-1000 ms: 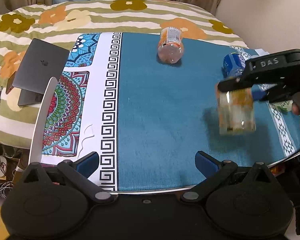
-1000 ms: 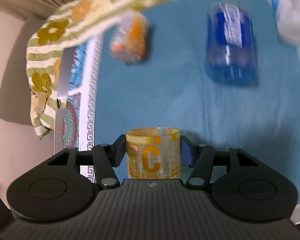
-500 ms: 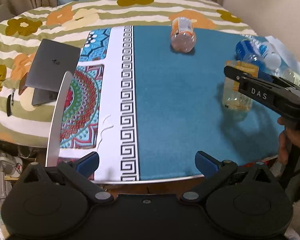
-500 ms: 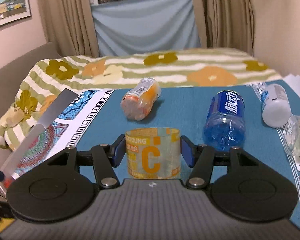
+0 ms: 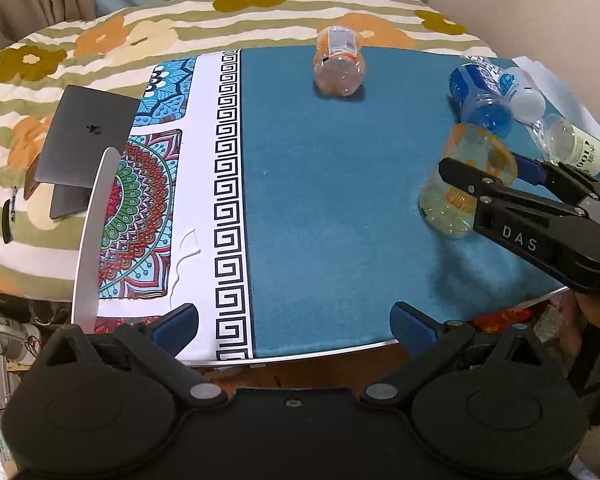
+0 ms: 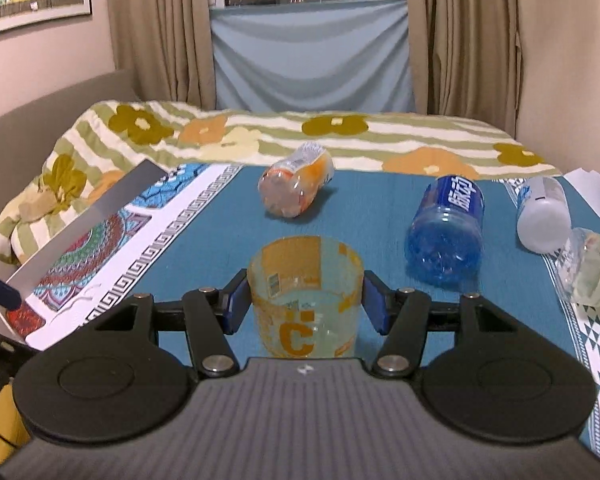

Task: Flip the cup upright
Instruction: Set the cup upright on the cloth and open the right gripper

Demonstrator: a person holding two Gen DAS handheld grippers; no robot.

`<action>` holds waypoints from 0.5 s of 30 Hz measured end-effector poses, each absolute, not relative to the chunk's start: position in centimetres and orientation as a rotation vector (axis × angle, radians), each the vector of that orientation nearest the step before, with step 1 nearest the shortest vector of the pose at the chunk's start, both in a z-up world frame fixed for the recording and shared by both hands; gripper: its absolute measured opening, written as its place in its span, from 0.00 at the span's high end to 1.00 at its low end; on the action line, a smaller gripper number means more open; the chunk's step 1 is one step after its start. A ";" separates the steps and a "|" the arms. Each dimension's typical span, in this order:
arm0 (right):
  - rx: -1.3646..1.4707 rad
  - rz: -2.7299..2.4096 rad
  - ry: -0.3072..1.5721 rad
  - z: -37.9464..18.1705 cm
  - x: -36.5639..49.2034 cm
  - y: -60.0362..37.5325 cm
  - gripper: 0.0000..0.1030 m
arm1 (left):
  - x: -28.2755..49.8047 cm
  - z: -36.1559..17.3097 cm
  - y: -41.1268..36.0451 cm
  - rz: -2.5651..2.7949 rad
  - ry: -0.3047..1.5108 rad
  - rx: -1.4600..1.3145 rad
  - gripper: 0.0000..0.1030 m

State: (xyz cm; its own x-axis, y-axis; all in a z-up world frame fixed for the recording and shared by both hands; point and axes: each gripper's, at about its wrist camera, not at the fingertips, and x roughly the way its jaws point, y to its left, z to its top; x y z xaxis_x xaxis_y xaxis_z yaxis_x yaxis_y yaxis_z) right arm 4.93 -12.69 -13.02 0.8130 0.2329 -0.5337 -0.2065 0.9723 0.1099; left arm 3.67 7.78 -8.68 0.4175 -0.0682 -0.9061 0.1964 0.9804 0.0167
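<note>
The cup (image 6: 305, 300) is clear plastic with orange print and a big "C". It stands upright, mouth up, on the blue cloth between my right gripper's (image 6: 305, 304) blue pads. The jaws look slightly parted from the cup wall. In the left wrist view the cup (image 5: 466, 184) stands at the right of the table, with the right gripper (image 5: 496, 176) around its upper part. My left gripper (image 5: 296, 322) is open and empty at the table's near edge.
An orange-label bottle (image 6: 296, 190), a blue bottle (image 6: 448, 230), a white-capped bottle (image 6: 542, 212) and a clear bottle (image 6: 588, 268) lie on the blue cloth (image 5: 320, 200). A laptop (image 5: 80, 140) and a silver stand (image 5: 90, 236) are at the left.
The right gripper turned the cup from tilted in the air to upright and set it on the cloth. Its jaws have opened slightly. The left gripper has drawn back a little.
</note>
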 end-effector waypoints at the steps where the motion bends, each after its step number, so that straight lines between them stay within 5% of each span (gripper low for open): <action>1: 0.043 0.235 0.589 -12.9 5.0 -12.6 0.29 | 3.7 -8.7 7.8 -0.167 1.129 0.123 0.00; 12: -0.012 0.260 0.701 -12.4 5.9 -11.8 0.24 | 3.5 -8.4 7.7 -0.171 1.129 0.102 0.00; 15: 0.009 0.262 0.732 -12.5 6.2 -11.7 0.02 | 3.4 -8.4 7.7 -0.168 1.126 0.096 0.00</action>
